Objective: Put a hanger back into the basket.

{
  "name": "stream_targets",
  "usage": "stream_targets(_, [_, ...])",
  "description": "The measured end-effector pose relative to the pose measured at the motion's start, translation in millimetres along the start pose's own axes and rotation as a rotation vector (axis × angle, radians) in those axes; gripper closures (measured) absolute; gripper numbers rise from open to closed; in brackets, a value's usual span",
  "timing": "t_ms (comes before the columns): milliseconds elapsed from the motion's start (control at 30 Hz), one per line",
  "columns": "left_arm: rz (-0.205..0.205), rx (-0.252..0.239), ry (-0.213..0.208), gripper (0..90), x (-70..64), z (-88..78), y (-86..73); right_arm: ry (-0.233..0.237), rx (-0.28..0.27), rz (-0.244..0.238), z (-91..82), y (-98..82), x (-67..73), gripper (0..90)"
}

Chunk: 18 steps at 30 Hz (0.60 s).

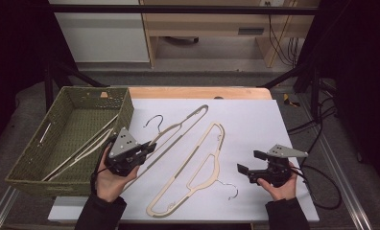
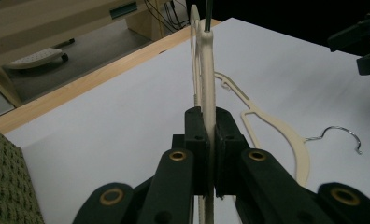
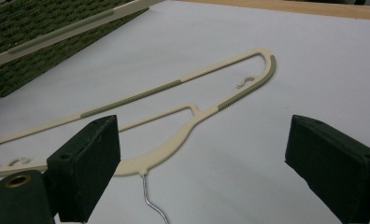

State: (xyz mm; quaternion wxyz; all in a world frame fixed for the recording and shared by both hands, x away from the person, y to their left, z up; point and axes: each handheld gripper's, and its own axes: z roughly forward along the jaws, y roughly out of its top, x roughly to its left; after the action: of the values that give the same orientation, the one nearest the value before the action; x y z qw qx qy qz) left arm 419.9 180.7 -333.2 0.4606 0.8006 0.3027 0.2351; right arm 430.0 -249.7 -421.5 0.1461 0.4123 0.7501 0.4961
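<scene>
Left gripper (image 2: 210,154): jaws closed flat on the edge of a cream hanger (image 2: 206,65), which runs away from the camera to its dark wire hook at the top of the frame. In the high view this held hanger (image 1: 178,129) extends from the left gripper (image 1: 147,148), left of centre, toward the upper middle of the frame, its far end over the white sheet (image 1: 255,115). The grip near one end probably lets the hanger be swung toward the green woven basket (image 1: 125,108) at the left of the frame, where another hanger (image 1: 82,148) already leans against the near rim.

Right gripper (image 3: 197,186): jaws wide apart, nothing between them, no pad touching anything. They look toward a second hanger (image 3: 174,135) lying flat on the sheet, its wire hook nearest the camera. In the high view that hanger (image 1: 197,167) lies diagonally at centre frame, with the right gripper (image 1: 248,163) just beside its lower right. The open stance appears to be readiness to take this hanger next.

The sheet covers a wooden bench (image 1: 197,92), whose bare edge shows at the sheet's far side.
</scene>
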Motion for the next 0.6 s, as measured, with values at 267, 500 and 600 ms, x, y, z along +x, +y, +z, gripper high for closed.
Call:
stream_targets(267, [0.009,-0.034,-0.004,86.0,8.8,-18.8,14.8,-0.004,-0.004,0.01,0.7,-0.5,1.5,10.3])
stream_targets(500, [0.012,-0.045,-0.036,86.0,31.1,-38.7,31.9,-0.005,-0.011,0.004,-0.6,-0.4,1.3,9.1])
stream_targets(600, [0.023,-0.046,-0.026,86.0,41.8,-47.2,38.4,-0.005,-0.014,0.001,-0.7,-0.4,1.2,8.6])
